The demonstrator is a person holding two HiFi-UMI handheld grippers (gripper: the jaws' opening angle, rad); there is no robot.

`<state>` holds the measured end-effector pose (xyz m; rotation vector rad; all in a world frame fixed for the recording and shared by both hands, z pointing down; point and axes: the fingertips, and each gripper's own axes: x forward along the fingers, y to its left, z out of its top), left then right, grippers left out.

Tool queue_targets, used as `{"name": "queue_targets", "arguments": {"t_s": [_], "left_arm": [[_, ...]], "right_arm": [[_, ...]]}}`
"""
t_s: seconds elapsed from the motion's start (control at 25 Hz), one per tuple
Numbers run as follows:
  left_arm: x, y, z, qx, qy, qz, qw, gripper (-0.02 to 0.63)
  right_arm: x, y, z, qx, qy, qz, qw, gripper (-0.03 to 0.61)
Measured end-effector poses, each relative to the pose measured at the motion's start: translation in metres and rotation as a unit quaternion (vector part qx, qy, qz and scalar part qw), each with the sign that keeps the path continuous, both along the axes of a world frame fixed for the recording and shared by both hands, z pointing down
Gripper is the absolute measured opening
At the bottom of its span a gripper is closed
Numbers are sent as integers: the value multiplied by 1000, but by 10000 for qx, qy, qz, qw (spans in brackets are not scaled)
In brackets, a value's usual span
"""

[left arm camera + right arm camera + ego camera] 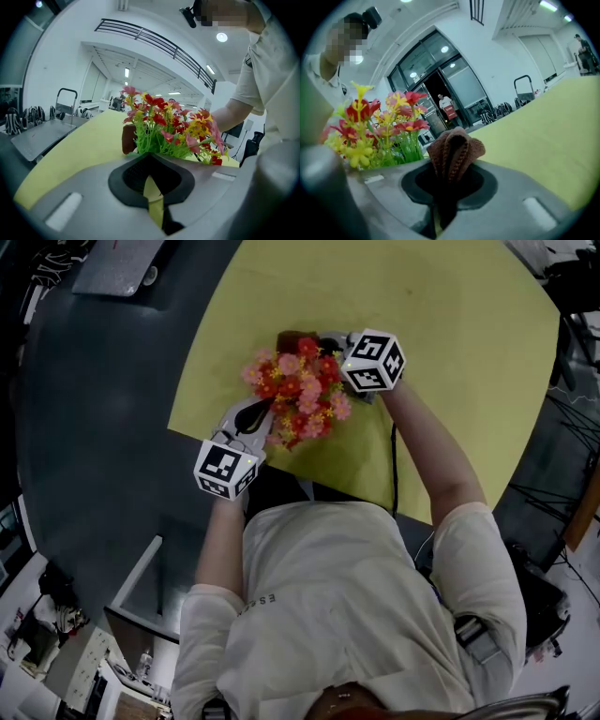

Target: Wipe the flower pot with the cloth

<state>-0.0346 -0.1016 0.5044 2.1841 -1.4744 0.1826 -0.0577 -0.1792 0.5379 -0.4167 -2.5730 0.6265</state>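
A yellow-green table (469, 381) fills the upper right of the head view, standing on a dark floor (94, 427). A thin black cable (394, 465) runs down across the table near its lower edge. A flat grey cart (117, 263) lies at the upper left corner.

In the left gripper view, a trolley (65, 101) with an upright black handle stands at the left, beside the table. A dark balcony railing (154, 40) crosses the upper middle, and a round ceiling light (221, 37) glows at the upper right.

In the right gripper view, a glass doorway (433, 86) sits at the centre, with a person (449, 110) standing in it. Another trolley (525, 91) stands at the right.
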Motion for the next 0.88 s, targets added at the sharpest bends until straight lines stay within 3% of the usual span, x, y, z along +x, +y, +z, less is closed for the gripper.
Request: {"name": "queue_targets", "arguments": {"t_s": [0.56, 0.88], "left_arm": [[3, 7, 2, -113, 76, 271, 9995, 9], [6, 14, 3, -135, 107, 636, 9978, 9]], "right_arm": [[74, 1, 1, -115, 279, 891, 9956, 55], [114, 21, 3, 127, 526, 1898, 9803, 55]]}}
